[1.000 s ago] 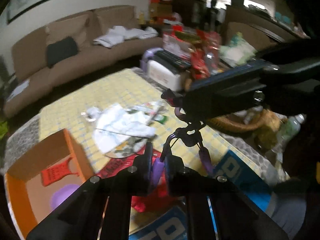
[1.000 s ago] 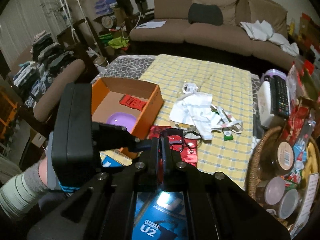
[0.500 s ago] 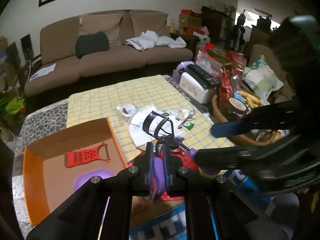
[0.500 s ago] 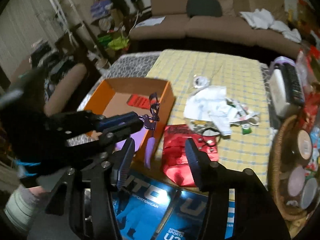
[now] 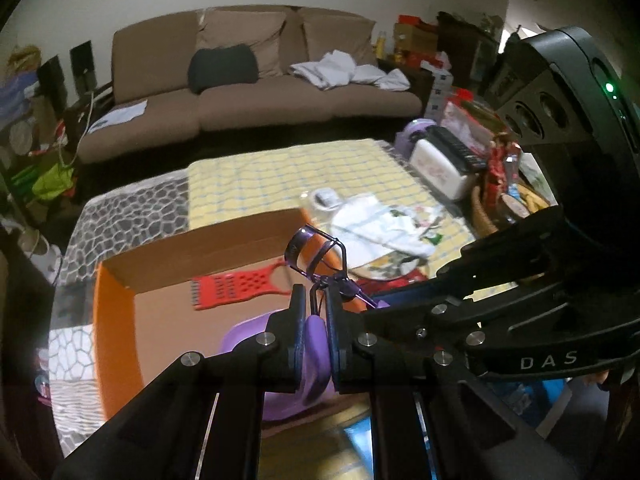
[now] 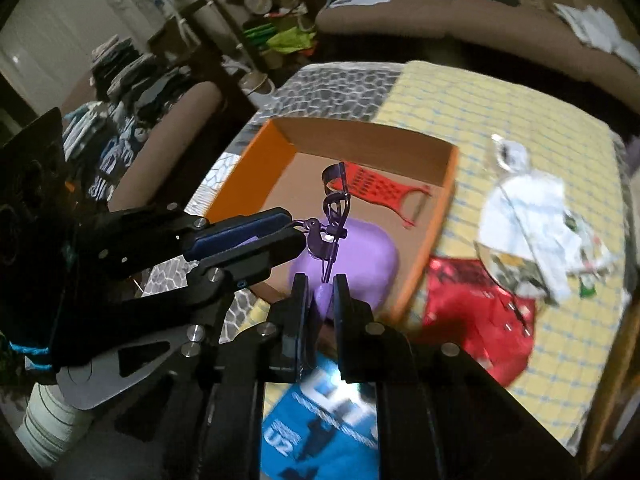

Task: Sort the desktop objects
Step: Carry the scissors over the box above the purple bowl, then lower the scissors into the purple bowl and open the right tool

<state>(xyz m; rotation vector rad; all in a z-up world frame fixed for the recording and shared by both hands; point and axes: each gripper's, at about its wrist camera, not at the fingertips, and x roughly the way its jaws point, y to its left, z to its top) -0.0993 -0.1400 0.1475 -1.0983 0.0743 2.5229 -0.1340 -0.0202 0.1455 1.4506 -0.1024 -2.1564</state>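
A purple eyelash curler (image 5: 320, 252) hangs over the orange cardboard box (image 5: 116, 320). My left gripper (image 5: 316, 312) is shut on one purple handle. My right gripper (image 6: 320, 300) is shut on the other handle (image 6: 322, 296). Both grippers meet at the curler above the box's near right side. In the right wrist view the curler (image 6: 334, 208) stands upright, with the left gripper (image 6: 296, 236) holding it from the left. Inside the box (image 6: 440, 196) lie a red grater (image 6: 380, 188) and a purple bowl (image 6: 360, 256).
White cloth and wrappers (image 6: 532, 224) lie on the yellow checked tablecloth (image 6: 480, 112) right of the box. A red foil bag (image 6: 476, 312) and blue magazines (image 6: 316, 424) lie near the front edge. A wicker basket (image 5: 484, 208) and white tissue box (image 5: 440, 164) stand at right.
Both grippers carried the curler left, from over the red bag to over the box. The right gripper opened briefly, then closed on the curler's other handle.
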